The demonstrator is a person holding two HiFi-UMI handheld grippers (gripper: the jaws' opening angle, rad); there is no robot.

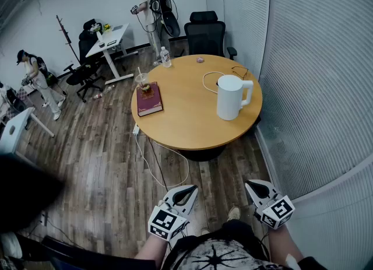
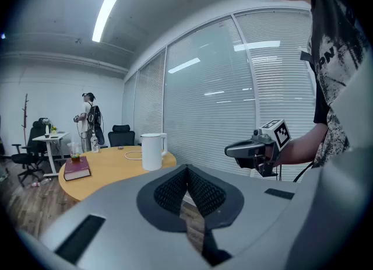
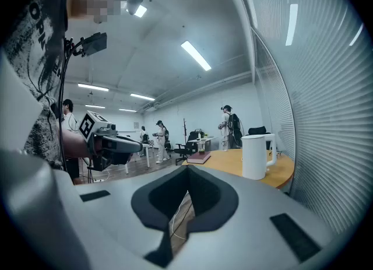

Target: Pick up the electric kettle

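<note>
Electric kettle [image 1: 231, 97] stands upright, long axis vertical, on round wooden table [image 1: 186, 128], near its right edge in the head view. Handle points right, toward the blinds [image 1: 315, 88]. Plain white, tall cylinder. Left gripper [image 1: 185, 193] and right gripper [image 1: 259, 190]: jaws together, empty, well apart from it.

Kettle [image 1: 231, 97] near side open; cord [image 1: 203, 81] loops behind-left.

Your electric kettle [image 1: 231, 97] is plain white against the warm tan tabletop [image 1: 186, 124]. The book [image 1: 149, 100] is dark red. Your left gripper [image 1: 187, 192] and right gripper [image 1: 257, 188] are pale grey, with black-and-white square markers. The floor [image 1: 99, 146] shows grey-brown wood planks.
</note>
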